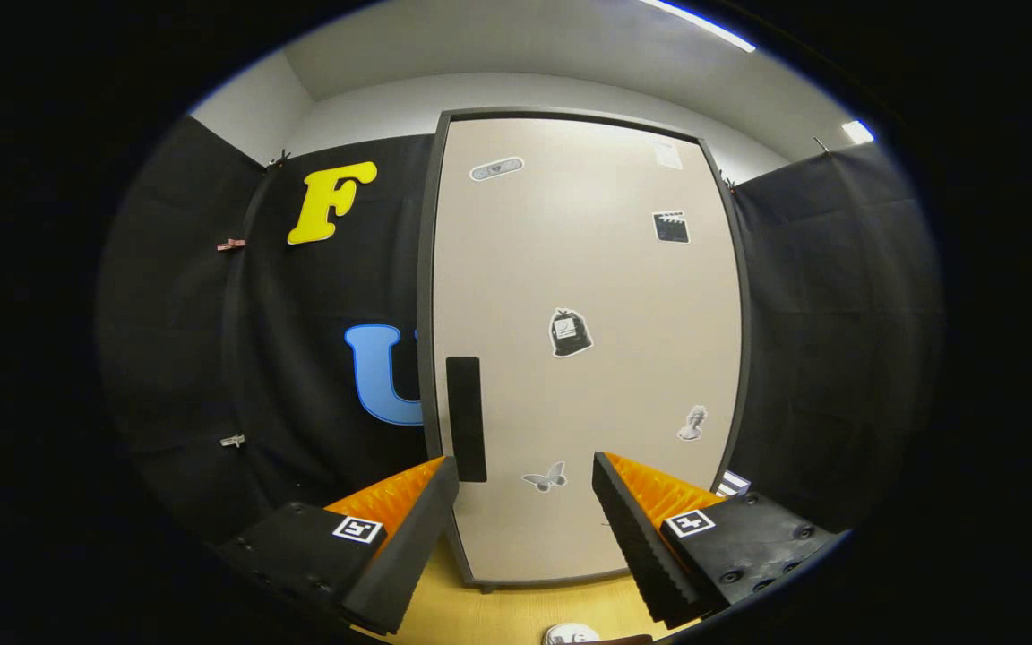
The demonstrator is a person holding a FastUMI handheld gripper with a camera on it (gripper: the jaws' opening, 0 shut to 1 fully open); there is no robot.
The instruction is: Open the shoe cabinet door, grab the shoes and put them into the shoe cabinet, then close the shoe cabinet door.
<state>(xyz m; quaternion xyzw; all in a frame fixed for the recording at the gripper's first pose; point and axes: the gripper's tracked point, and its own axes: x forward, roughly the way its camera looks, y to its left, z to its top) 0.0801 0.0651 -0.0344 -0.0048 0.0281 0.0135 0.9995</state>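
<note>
Ahead of the fingers: the shoe cabinet door (583, 340) is standing closed, upright, facing the gripper (525, 497).
Handle: the dark handle (466, 418) is sitting near the door's left edge, its long axis vertical, just beyond the left finger's tip.
Jaws: they are standing wide apart and are holding nothing.
Coming move: I judge the gripper is needing to shift a little left, so the handle is coming between the fingers.
Shoe: a pale shoe (570, 634) is lying on the wooden floor (498, 614), low between the fingers.
Writing: the stickers (570, 333) on the door are too small for reading.
</note>
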